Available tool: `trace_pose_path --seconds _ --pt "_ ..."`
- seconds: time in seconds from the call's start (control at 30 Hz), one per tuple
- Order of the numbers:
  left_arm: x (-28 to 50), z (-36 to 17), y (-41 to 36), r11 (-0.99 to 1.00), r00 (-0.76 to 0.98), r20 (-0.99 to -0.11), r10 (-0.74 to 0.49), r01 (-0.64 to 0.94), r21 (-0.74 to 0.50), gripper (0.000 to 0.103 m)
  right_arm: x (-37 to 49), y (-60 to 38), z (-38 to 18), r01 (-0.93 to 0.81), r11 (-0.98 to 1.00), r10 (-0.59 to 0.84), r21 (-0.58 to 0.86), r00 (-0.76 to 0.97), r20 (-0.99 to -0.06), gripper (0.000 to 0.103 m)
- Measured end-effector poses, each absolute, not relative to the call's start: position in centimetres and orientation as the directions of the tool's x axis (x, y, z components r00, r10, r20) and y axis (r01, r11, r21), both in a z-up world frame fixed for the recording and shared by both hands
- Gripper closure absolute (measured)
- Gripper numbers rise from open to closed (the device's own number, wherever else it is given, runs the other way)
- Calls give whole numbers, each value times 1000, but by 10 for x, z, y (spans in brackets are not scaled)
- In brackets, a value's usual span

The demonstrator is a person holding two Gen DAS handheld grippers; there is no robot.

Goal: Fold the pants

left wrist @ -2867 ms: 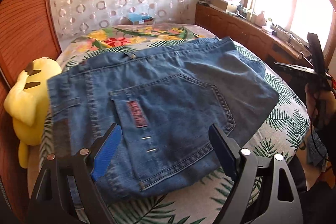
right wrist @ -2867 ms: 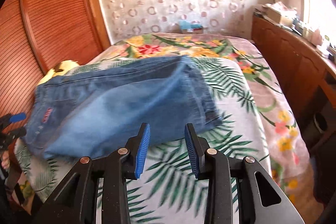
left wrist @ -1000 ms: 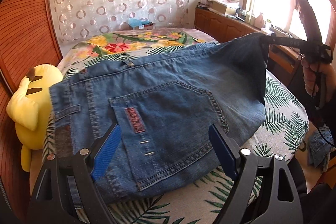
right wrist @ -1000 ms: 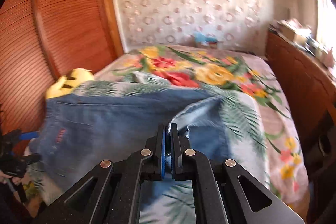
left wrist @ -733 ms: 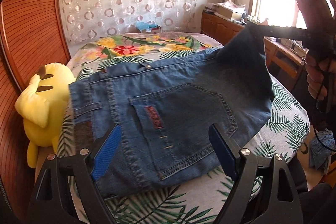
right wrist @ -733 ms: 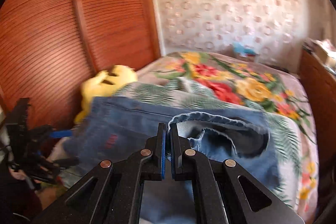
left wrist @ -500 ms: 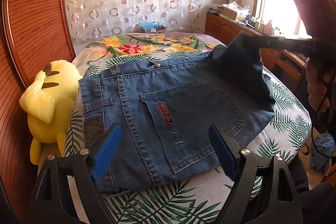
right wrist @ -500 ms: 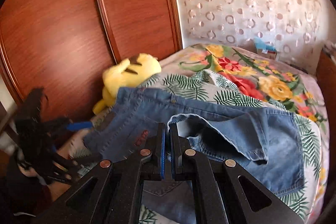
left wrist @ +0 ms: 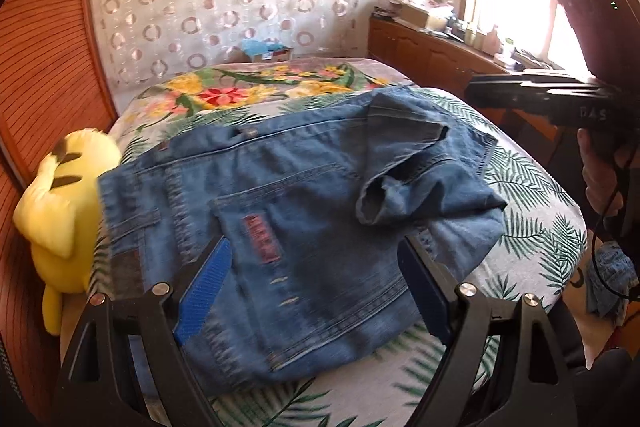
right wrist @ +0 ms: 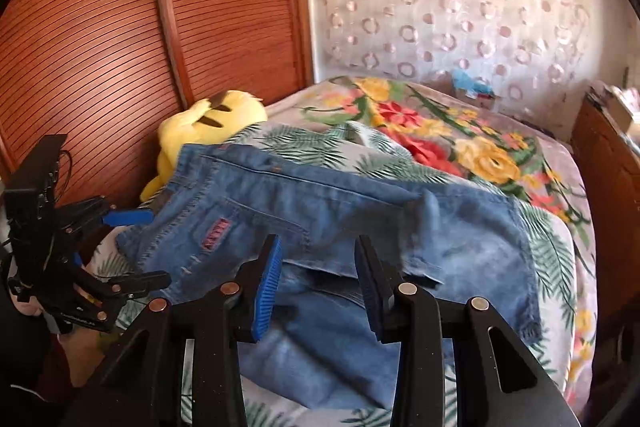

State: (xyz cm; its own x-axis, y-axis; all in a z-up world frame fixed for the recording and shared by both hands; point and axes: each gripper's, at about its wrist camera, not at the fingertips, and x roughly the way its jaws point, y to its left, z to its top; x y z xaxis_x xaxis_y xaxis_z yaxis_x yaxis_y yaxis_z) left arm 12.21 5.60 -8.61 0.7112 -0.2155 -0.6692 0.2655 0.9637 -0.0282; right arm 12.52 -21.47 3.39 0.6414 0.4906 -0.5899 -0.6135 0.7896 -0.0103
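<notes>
**Jeans folded on the bed, both claws spread and empty**

At the far left, a yellow plush toy [left wrist: 60,203] is seen against the wooden wardrobe [right wrist: 100,39], touching the waistband end of the blue jeans [left wrist: 296,211]. The jeans are laid across the leaf-print bedspread [left wrist: 532,195], back pocket and red patch [left wrist: 260,239] facing up, with a leg end doubled back onto the right part of the pile. The left gripper [left wrist: 316,291] is held above the near edge of the denim, its jaws spread wide and nothing gripped. The right gripper [right wrist: 318,285] is likewise parted and empty, poised over the folded leg. At the right, a wooden cabinet [left wrist: 432,55] is set under the window.
</notes>
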Motion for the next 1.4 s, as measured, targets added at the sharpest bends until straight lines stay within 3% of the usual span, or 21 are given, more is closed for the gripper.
trace_pose_path --seconds 0.07,0.4,0.6,0.87,0.9,0.97,1.03,1.4 --pt "128 -86 44 954 703 -669 -242 299 -31 18 127 -223 26 -591 806 475 -3 650 -593 64" --pt "166 -96 4 911 623 -707 -335 404 -76 66 130 -246 -13 -490 869 421 74 650 -633 64" --pt "179 -109 -6 907 583 -740 -335 414 -84 74 127 -263 -32 -447 887 410 117 646 -644 64" --pt "191 -124 -4 920 543 -776 -321 374 -119 75 123 -274 -52 -417 896 406 150 637 -655 64" --pt "192 -124 -5 920 546 -774 -320 375 -115 75 121 -274 -54 -414 898 406 152 639 -653 64" --pt "188 -123 -8 907 546 -766 -340 404 -114 90 122 -277 -55 -410 898 407 158 641 -650 64" --pt "184 -116 -9 914 565 -763 -315 398 -82 99 122 -279 -54 -405 900 407 162 645 -647 64" --pt "132 -47 54 945 703 -657 -272 323 -45 101 126 -279 -40 -430 888 434 166 659 -614 64"
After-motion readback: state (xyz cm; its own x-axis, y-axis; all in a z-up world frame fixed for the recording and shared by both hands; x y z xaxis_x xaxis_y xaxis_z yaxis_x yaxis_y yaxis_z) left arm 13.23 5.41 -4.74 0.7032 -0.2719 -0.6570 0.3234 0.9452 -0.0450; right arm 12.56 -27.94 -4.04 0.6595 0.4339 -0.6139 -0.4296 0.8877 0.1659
